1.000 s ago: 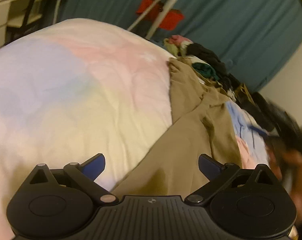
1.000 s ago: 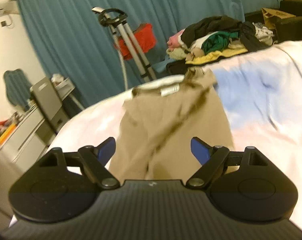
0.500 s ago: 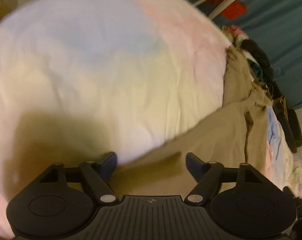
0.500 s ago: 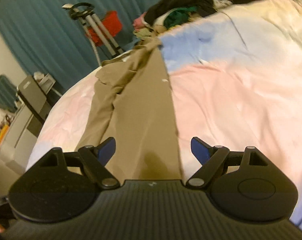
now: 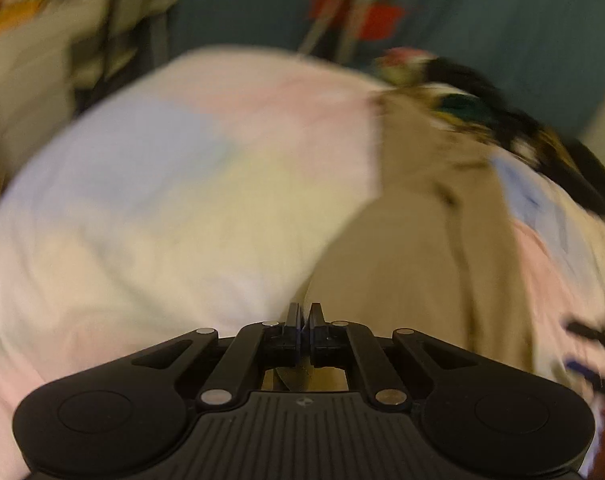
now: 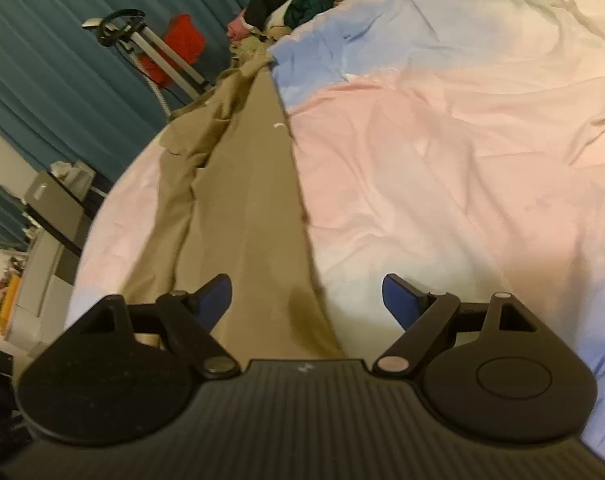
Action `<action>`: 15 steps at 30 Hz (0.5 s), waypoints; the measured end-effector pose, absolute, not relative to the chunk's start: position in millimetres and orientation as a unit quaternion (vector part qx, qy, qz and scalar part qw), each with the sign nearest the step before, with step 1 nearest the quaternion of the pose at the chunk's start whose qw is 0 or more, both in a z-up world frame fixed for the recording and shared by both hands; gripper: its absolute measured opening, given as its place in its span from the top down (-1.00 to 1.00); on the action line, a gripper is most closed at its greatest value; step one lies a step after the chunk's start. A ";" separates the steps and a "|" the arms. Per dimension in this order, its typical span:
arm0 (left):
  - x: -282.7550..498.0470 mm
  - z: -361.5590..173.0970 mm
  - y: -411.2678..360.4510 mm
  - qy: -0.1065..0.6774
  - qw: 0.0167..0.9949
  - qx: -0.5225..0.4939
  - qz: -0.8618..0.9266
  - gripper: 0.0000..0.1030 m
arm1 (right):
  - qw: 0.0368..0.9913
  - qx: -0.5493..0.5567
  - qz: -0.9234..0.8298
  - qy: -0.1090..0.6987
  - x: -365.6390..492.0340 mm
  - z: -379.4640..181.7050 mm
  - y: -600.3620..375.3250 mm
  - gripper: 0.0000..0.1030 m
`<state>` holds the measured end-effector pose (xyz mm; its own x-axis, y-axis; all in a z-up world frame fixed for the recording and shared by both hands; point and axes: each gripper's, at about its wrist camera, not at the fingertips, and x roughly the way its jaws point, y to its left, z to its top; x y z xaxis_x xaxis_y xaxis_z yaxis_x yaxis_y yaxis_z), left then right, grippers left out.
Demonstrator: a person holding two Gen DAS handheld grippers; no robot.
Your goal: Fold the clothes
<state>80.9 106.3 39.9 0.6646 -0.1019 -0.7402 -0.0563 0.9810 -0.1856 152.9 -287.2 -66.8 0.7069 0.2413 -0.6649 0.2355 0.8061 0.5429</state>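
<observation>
The tan trousers (image 6: 242,200) lie lengthwise on the pastel bed (image 6: 442,140), running from lower centre to the upper middle of both frames, with the left gripper (image 5: 303,314) pinched tight on their near hem and the right gripper (image 6: 307,296) gaping wide, empty, over their right edge.

Tan trousers (image 6: 238,208) lie lengthwise on the pastel bedcover (image 6: 442,168), legs together, waistband rumpled.
</observation>
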 end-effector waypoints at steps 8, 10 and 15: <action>34.8 46.4 1.7 0.395 0.903 -0.006 -0.171 0.94 | 0.872 0.301 -0.029 0.384 145.8 -67.1 -300.7 -0.62; 36.2 32.5 -18.2 0.409 0.892 0.010 -0.192 0.94 | 0.873 0.300 -0.030 0.384 142.1 -67.0 -302.3 -0.62; 49.3 -5.0 -18.9 0.469 0.852 -0.045 -0.228 0.76 | 0.858 0.314 -0.013 0.407 133.3 -74.2 -302.8 -0.62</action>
<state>49.3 -18.9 -5.0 0.4562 -0.4304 -0.7788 0.3469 0.8920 -0.2898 133.3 -302.8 -74.2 0.6688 0.2327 -0.7061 0.2785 0.8022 0.5281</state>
